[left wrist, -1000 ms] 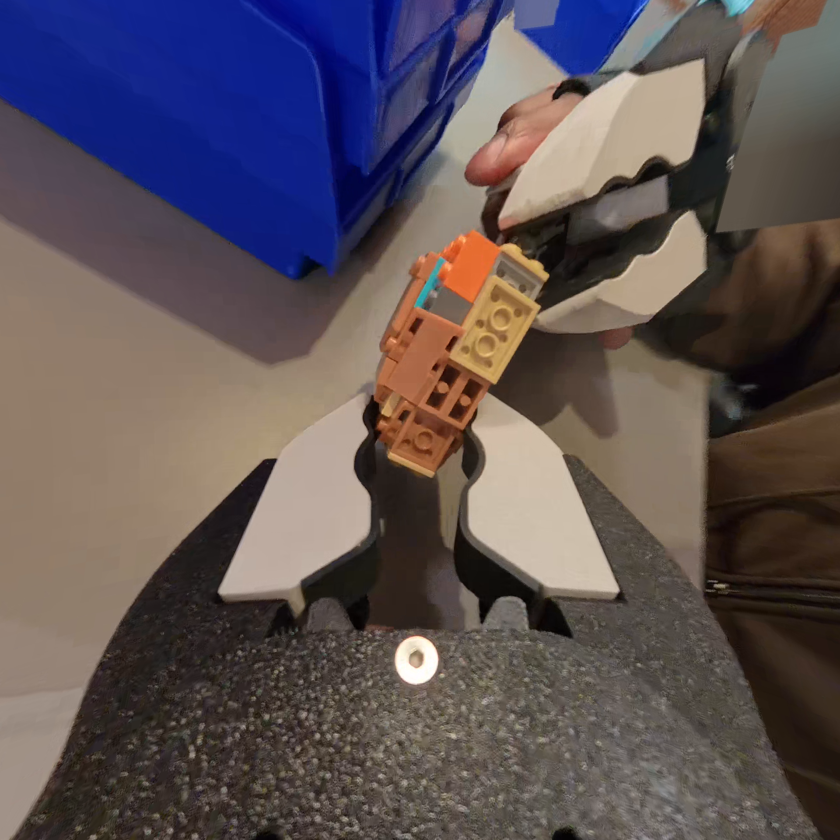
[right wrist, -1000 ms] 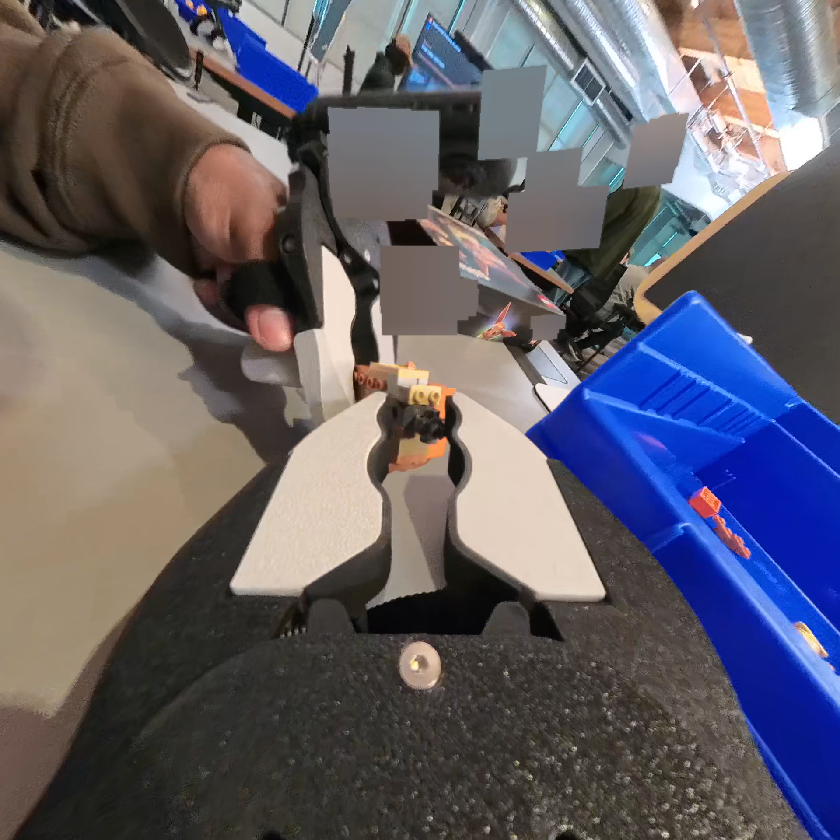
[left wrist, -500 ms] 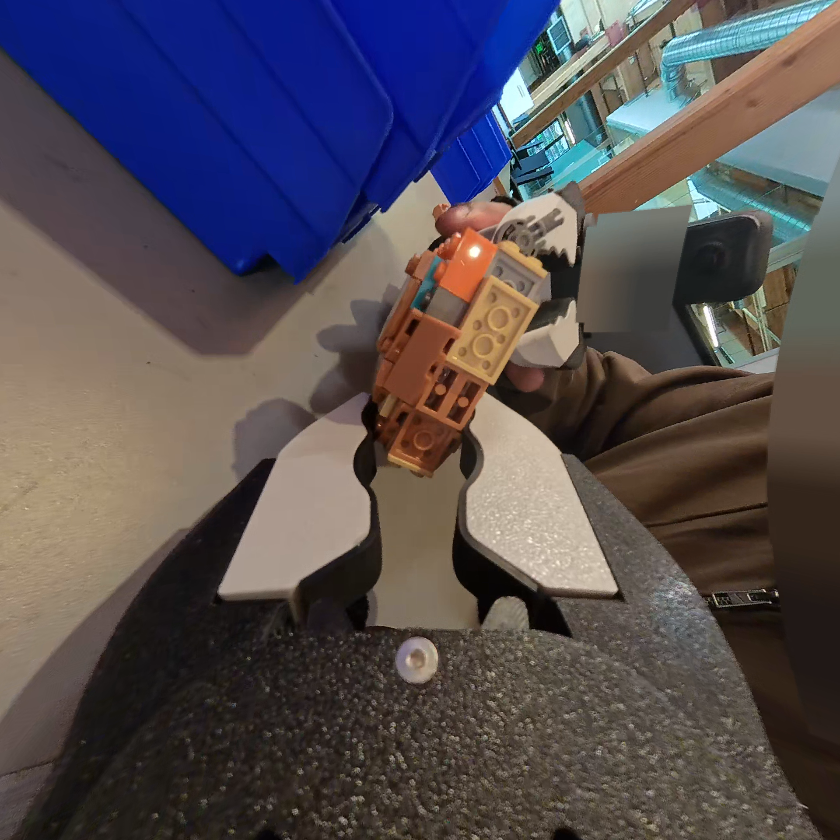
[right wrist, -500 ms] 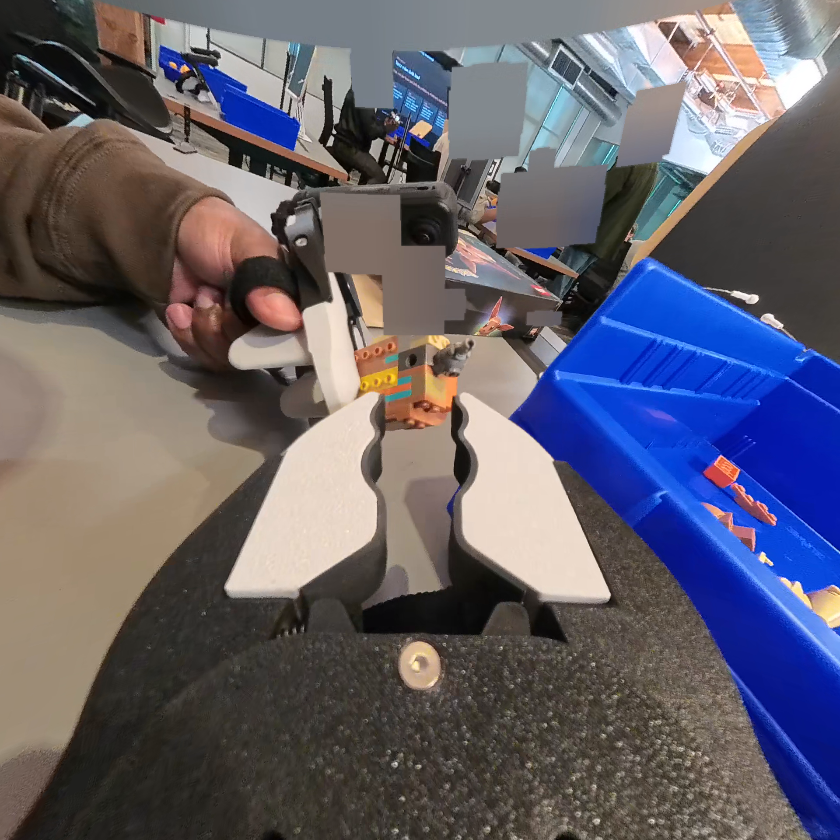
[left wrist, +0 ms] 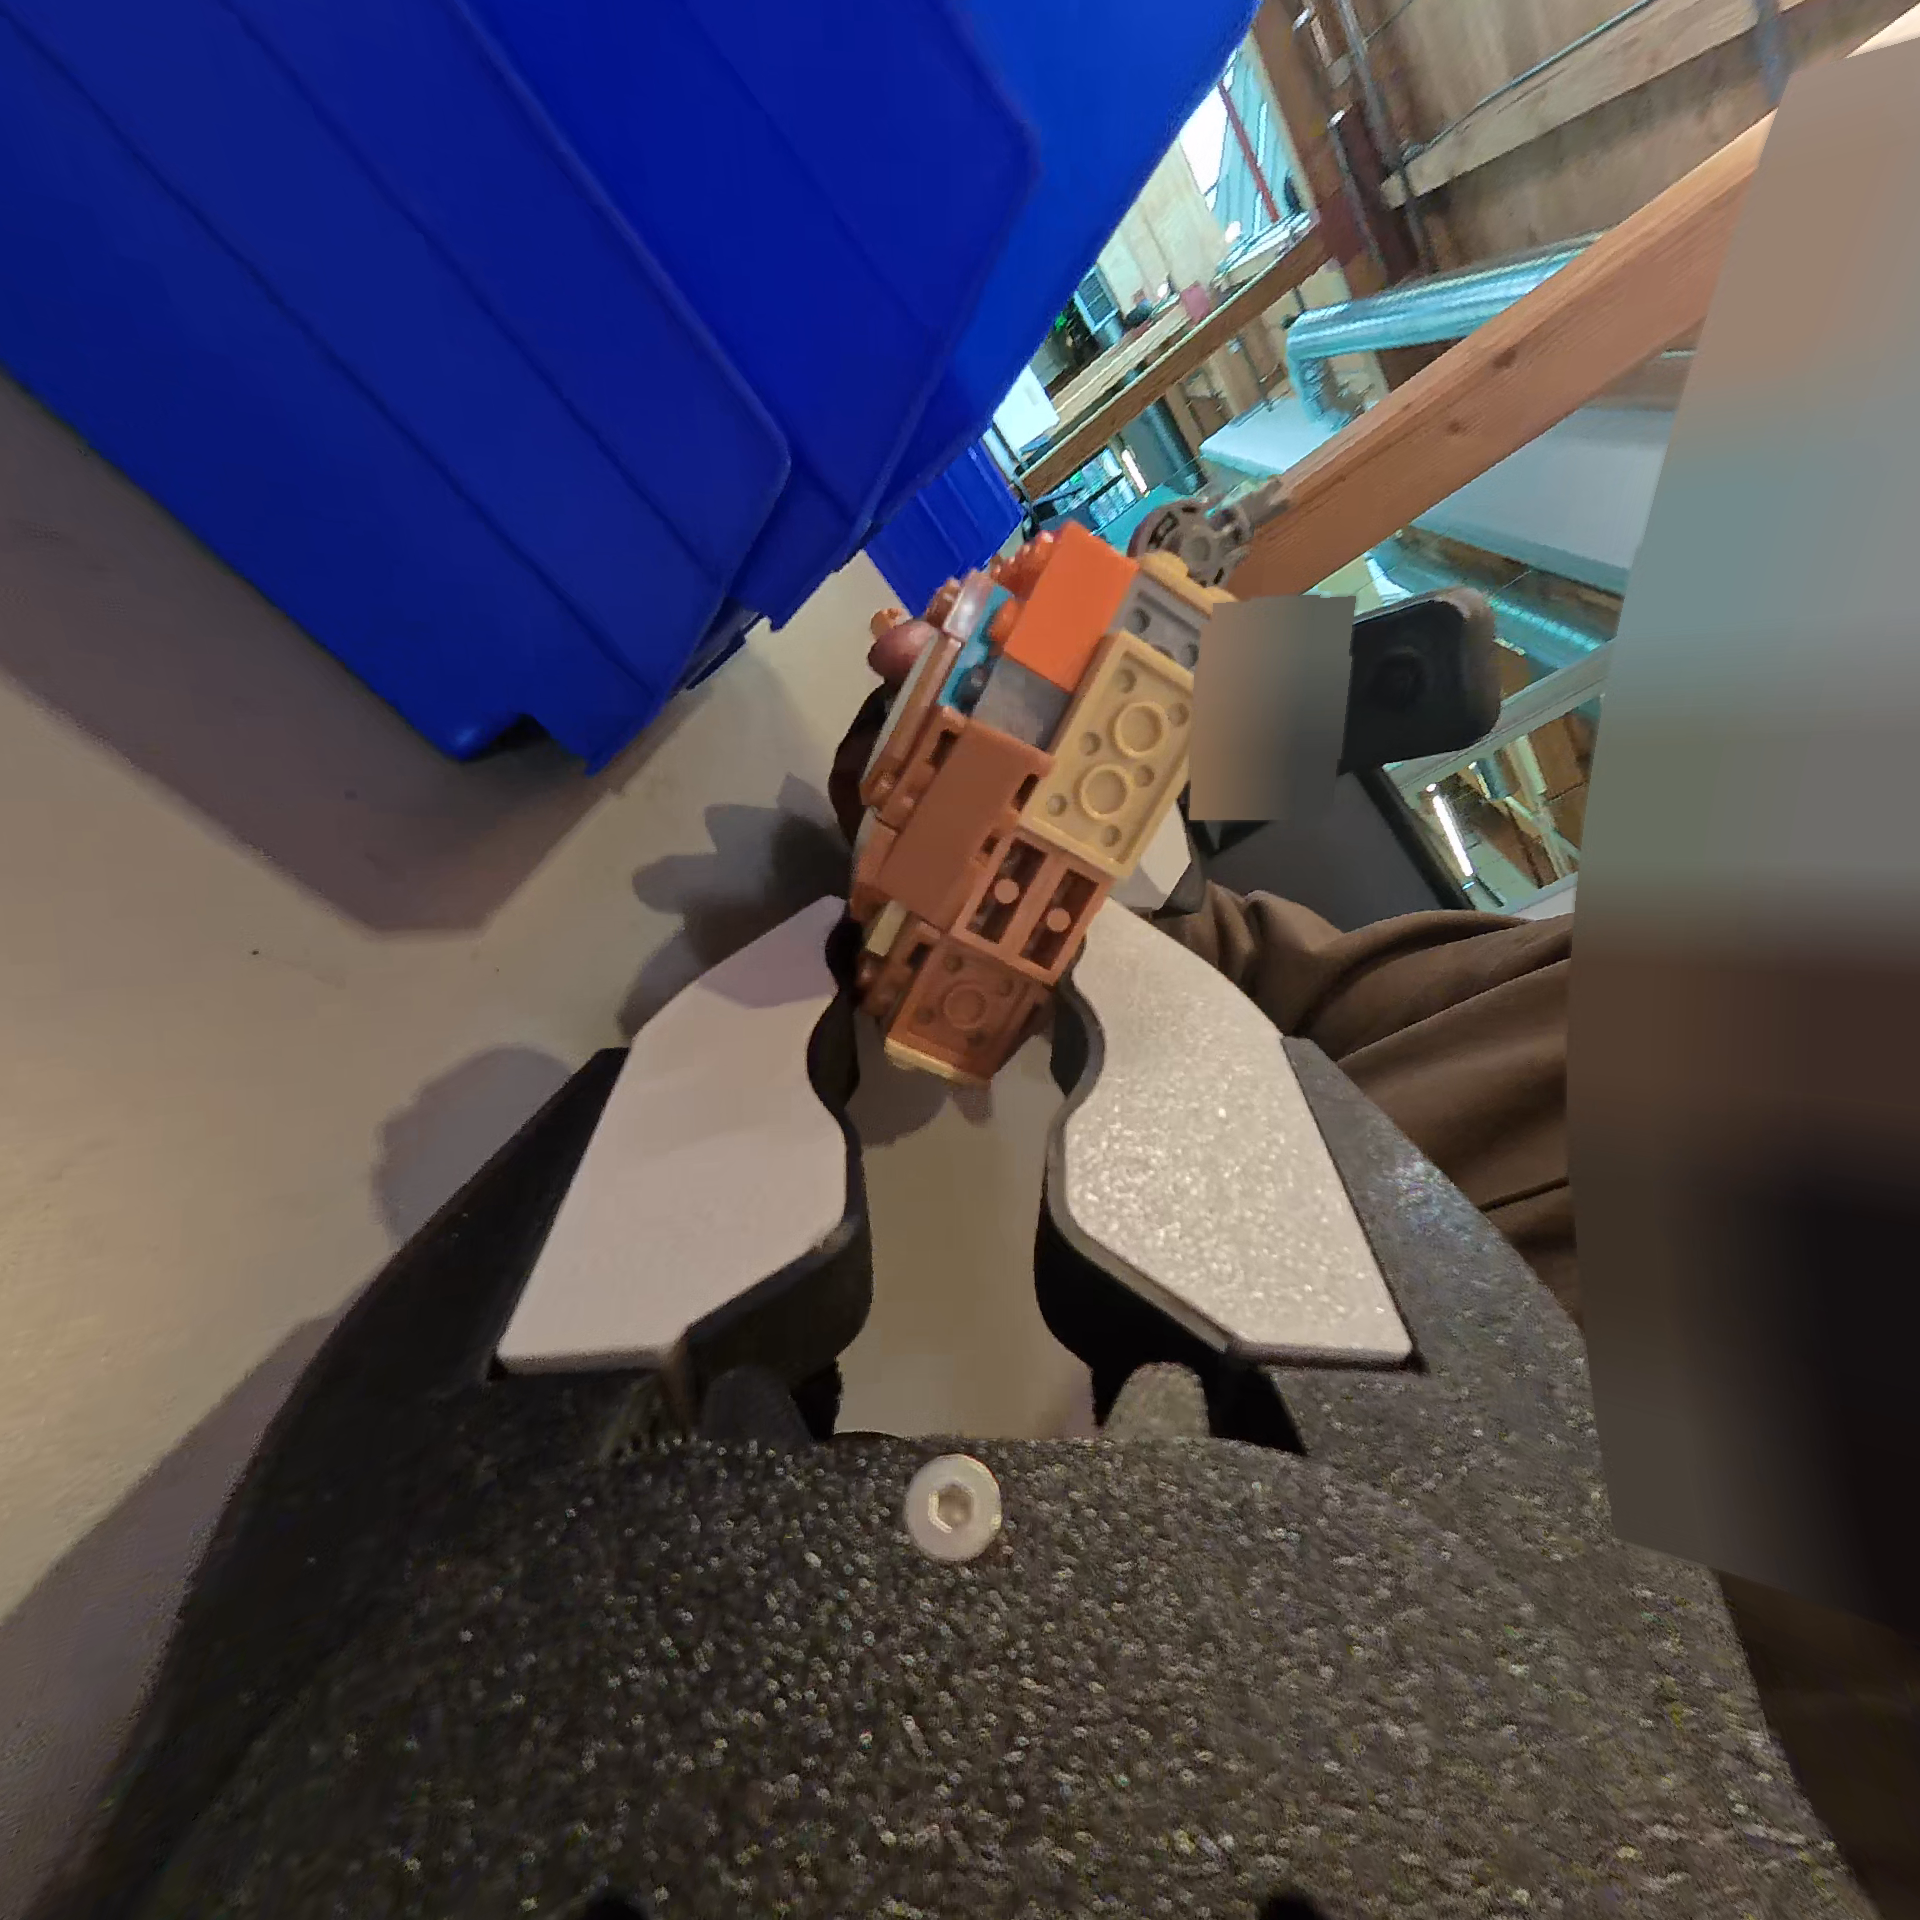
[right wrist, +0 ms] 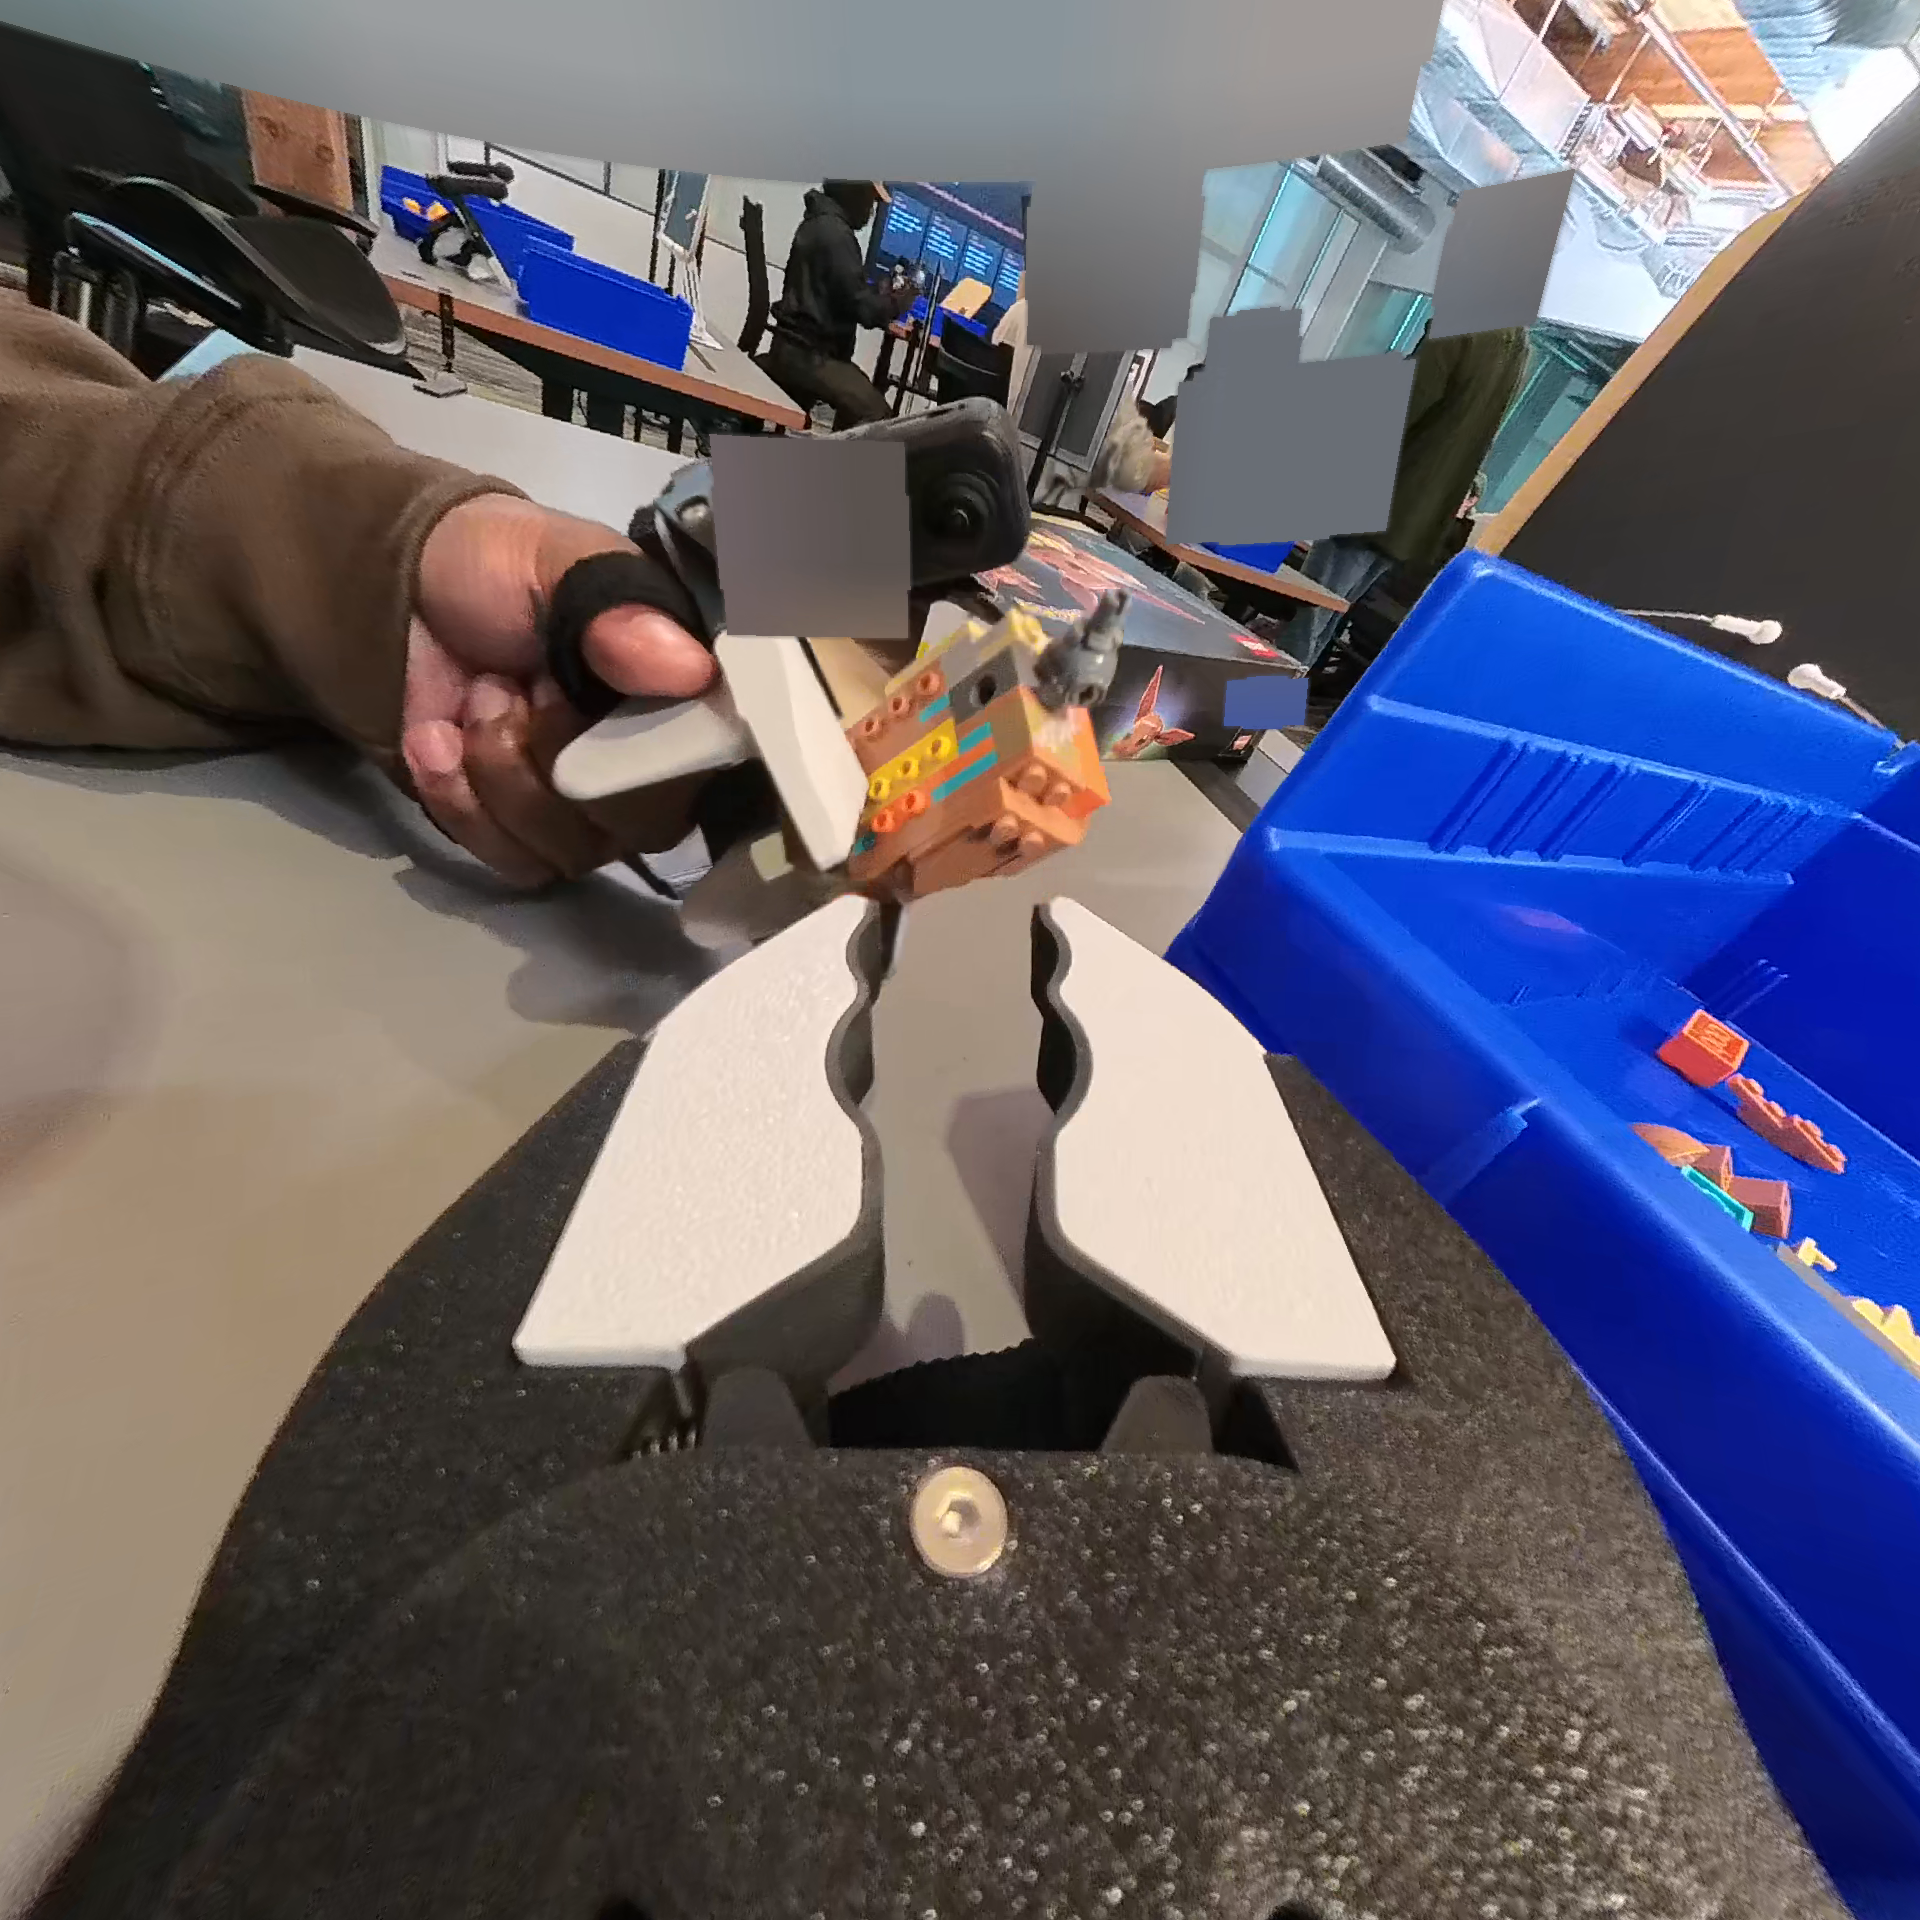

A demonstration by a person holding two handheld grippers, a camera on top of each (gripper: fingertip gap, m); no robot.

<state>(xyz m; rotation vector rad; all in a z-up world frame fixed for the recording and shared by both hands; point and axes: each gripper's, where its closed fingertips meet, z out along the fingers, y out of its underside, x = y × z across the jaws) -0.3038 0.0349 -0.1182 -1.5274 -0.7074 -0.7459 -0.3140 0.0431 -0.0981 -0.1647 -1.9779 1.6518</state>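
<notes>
My left gripper point(left wrist: 956, 971) is shut on the lower end of a small brick assembly point(left wrist: 1029, 790) of brown, orange, tan and grey bricks, held above the table. A grey gear-like piece point(left wrist: 1195, 540) sits at its top. In the right wrist view the same assembly point(right wrist: 977, 769) shows yellow and teal bricks, clamped by the left gripper's pale finger point(right wrist: 795, 748), which a hand point(right wrist: 499, 707) holds. My right gripper point(right wrist: 956, 920) is open and empty, its tips just below and in front of the assembly, not touching it.
Blue bins point(left wrist: 468, 364) stand on the grey table point(left wrist: 208, 935) to the left. A blue bin point(right wrist: 1558, 831) at the right holds several loose bricks point(right wrist: 1745, 1132). A printed box point(right wrist: 1164, 665) lies behind. A brown sleeve point(right wrist: 208, 540) crosses the left. The grippers are tip to tip, or close to it.
The right gripper has let go of the assembly's top and drawn back, now empty. The left gripper has tilted upward, still holding the assembly.
</notes>
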